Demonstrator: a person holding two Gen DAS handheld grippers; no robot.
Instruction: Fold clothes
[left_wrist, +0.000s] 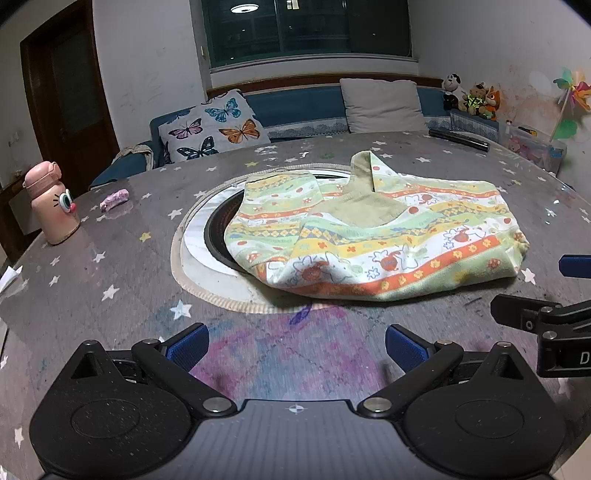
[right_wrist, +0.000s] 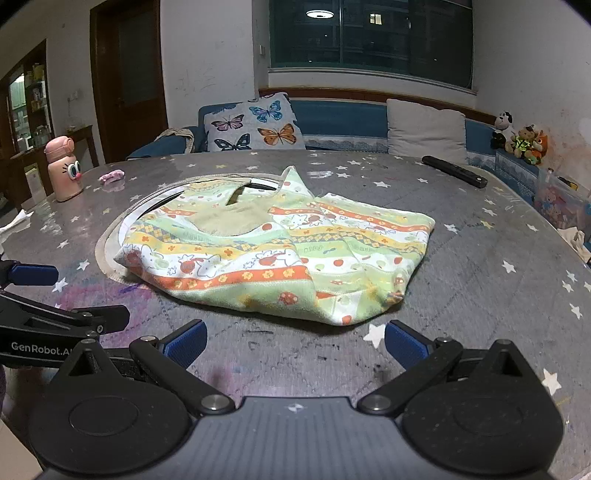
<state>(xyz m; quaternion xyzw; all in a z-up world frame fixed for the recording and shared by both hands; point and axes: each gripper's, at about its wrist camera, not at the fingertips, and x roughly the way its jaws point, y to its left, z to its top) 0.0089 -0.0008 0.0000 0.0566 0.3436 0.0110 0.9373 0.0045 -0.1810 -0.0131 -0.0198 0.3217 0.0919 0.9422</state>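
Observation:
A small striped garment (left_wrist: 373, 236) (right_wrist: 280, 251) in green, yellow, orange and white lies loosely folded on the grey star-patterned table (left_wrist: 122, 280) (right_wrist: 480, 266), partly over a round inset at the centre. Its olive neck panel faces up. My left gripper (left_wrist: 297, 349) is open, low over the table just short of the garment's near hem, holding nothing. My right gripper (right_wrist: 295, 343) is also open and empty, just before the garment's near edge. Each gripper shows at the side of the other's view: the right one (left_wrist: 535, 295) and the left one (right_wrist: 62, 295).
A pink character bottle (left_wrist: 50, 203) (right_wrist: 63, 170) and a small pink lump (left_wrist: 115, 199) (right_wrist: 111, 176) stand at the table's left. A black remote (left_wrist: 460, 139) (right_wrist: 454, 170) lies far right. A sofa with a butterfly cushion (right_wrist: 255, 123) is behind the table.

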